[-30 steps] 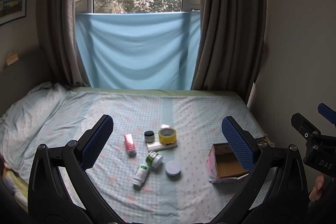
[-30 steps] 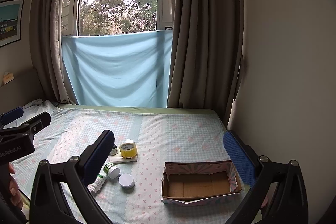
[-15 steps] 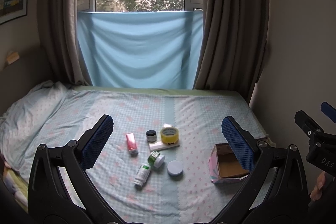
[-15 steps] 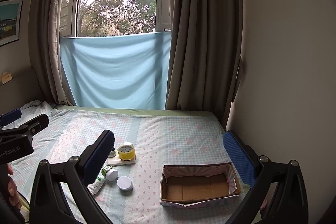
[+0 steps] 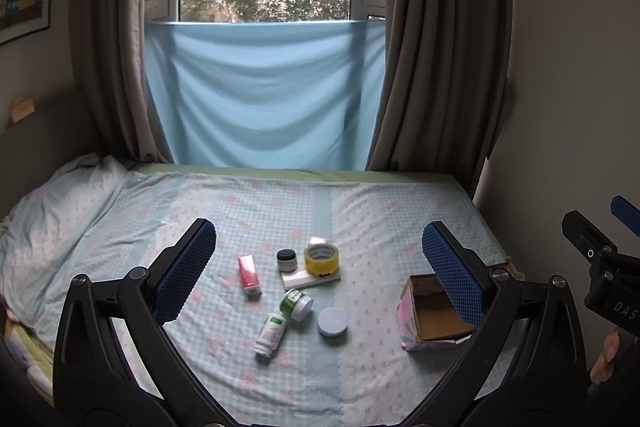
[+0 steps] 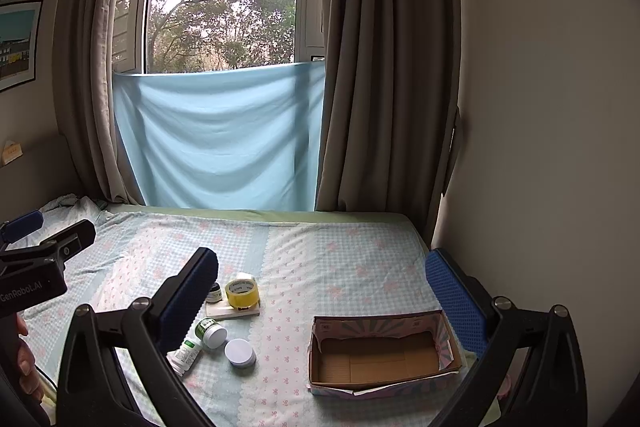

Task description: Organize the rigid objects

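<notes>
Small objects lie together on the bed: a pink tube (image 5: 249, 275), a dark-lidded jar (image 5: 287, 260), a yellow tape roll (image 5: 321, 259) on a white block (image 5: 310, 279), a green jar (image 5: 297, 303), a white bottle (image 5: 271, 333) and a round pale-lidded tin (image 5: 332, 321). An open cardboard box (image 5: 434, 315) stands to their right; it is empty in the right wrist view (image 6: 380, 355). My left gripper (image 5: 320, 271) is open and empty, well above the objects. My right gripper (image 6: 320, 291) is open and empty above the bed; the tape roll (image 6: 241, 293) and tin (image 6: 240, 353) show there too.
The bed (image 5: 360, 211) has a checked sheet and a pillow (image 5: 52, 211) at the left. A wall (image 6: 540, 147) runs along the bed's right side, close to the box. Curtains and a blue cloth (image 5: 260, 95) hang at the far edge.
Both views have shifted slightly: the objects and the box sit a little lower and to the right in the frames. Both grippers stay open. Nothing on the bed has moved.
</notes>
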A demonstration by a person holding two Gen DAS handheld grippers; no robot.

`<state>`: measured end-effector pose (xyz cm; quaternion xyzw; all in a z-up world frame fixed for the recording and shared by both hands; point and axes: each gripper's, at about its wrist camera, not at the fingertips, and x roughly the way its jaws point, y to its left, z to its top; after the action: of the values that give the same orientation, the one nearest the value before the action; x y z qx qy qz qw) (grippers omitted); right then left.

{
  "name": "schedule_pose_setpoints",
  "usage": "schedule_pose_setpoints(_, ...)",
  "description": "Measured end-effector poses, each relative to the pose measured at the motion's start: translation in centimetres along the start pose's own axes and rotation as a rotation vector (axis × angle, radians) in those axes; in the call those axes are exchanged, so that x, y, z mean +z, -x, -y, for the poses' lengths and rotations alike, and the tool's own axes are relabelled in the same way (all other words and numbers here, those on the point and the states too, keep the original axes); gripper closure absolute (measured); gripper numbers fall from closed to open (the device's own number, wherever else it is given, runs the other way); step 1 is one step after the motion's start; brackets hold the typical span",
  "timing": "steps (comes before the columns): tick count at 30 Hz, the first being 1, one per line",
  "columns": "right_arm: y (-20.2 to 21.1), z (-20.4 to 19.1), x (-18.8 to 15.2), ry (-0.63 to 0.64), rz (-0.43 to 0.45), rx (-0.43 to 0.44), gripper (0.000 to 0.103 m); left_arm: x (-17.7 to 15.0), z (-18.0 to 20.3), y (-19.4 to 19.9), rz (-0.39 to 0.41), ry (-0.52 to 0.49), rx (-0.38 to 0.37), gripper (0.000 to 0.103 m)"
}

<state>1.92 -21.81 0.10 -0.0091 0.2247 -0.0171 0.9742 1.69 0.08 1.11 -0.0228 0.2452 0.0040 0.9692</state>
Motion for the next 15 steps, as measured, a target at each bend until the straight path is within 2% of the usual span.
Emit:
schedule_pose_setpoints(6, -0.1, 0.0, 0.1, -0.008, -0.004, 0.002, 0.000, 0.1, 0.0, -0.2, -0.002, -0.002, 0.000, 0.001)
schedule_pose_setpoints(9, -0.3, 0.1, 0.1, -0.021, -0.015, 0.031, 0.000, 0.1, 0.1, -0.5, -0.007, -0.004, 0.007, 0.001)
schedule_pose_setpoints(15, -1.2, -0.2, 0.1, -0.012, -0.040, 0.054, 0.000, -0.1, -0.3, -1.8, -0.037, -0.019, 0.070, 0.001)
